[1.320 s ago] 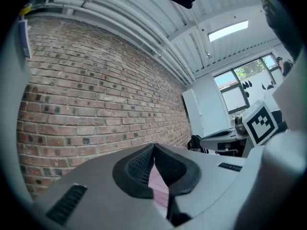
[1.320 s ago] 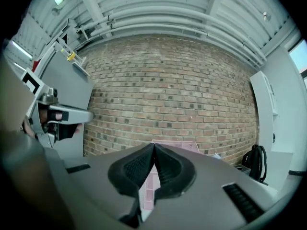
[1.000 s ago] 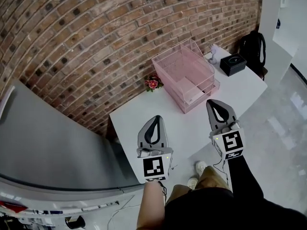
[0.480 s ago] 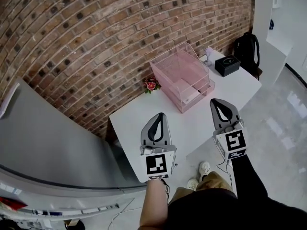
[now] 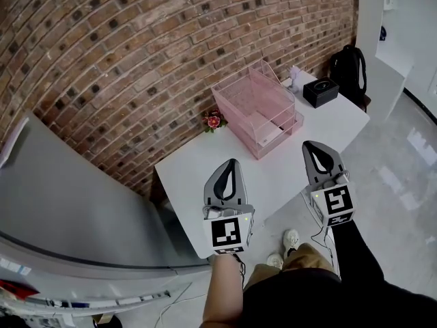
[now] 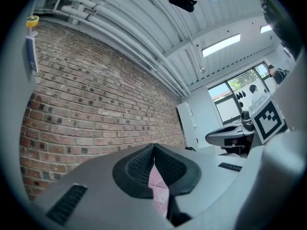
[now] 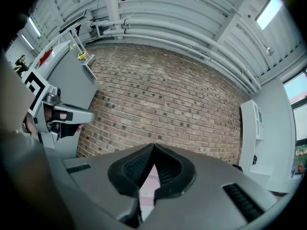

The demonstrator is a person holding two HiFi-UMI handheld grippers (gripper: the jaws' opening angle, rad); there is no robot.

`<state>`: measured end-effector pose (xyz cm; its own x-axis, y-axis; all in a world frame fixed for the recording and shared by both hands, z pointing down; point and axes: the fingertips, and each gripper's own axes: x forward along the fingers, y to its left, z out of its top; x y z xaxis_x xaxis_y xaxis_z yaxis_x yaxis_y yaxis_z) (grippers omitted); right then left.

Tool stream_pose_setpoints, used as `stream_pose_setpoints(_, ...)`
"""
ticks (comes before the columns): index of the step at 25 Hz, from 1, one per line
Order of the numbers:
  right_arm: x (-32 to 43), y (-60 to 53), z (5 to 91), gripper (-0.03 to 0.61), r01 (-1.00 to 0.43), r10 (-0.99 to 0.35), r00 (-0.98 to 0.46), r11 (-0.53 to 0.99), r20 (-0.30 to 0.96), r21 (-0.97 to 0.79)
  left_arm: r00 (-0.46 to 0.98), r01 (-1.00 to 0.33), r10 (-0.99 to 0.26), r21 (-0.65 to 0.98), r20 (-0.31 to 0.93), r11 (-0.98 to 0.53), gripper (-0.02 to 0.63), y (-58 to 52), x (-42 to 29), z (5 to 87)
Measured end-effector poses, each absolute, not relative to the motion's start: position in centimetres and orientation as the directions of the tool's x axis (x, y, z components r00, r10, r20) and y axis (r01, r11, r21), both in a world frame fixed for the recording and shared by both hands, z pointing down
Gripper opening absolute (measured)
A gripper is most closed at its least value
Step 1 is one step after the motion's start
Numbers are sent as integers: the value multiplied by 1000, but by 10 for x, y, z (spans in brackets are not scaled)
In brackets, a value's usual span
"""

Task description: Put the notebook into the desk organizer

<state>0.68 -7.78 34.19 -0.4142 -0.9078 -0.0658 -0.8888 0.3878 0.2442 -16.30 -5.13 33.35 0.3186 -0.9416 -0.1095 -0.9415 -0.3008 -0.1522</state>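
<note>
Left gripper point(image 5: 231, 167) near 6 o'clock, pointing to 12 o'clock, jaws closed tip to tip, empty, bare left forearm point(image 5: 222, 289) below it, right gripper point(image 5: 311, 149) at 4 o'clock, pointing likewise, jaws closed, empty, right arm point(image 5: 352, 253) in black sleeve

No legible text or numbers

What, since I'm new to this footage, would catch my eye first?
The pink desk organizer stands out on the white table against the brick wall. Nearer the camera, the left gripper and right gripper are both shut and empty, near the table's front edge.
</note>
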Motion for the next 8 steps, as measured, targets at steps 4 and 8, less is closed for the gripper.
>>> stream_pose_setpoints(4, 10, -77, 344, 21, -890, -908, -412, 383, -76, 249, 324, -939, -940, -154, -104, -306, 15, -53, -159, 337)
stream_pose_setpoints(8, 12, -83, 345, 21, -895, -911, -405, 377, -78, 236, 317, -942, -942, -150, -108, -299, 15, -58, -161, 338)
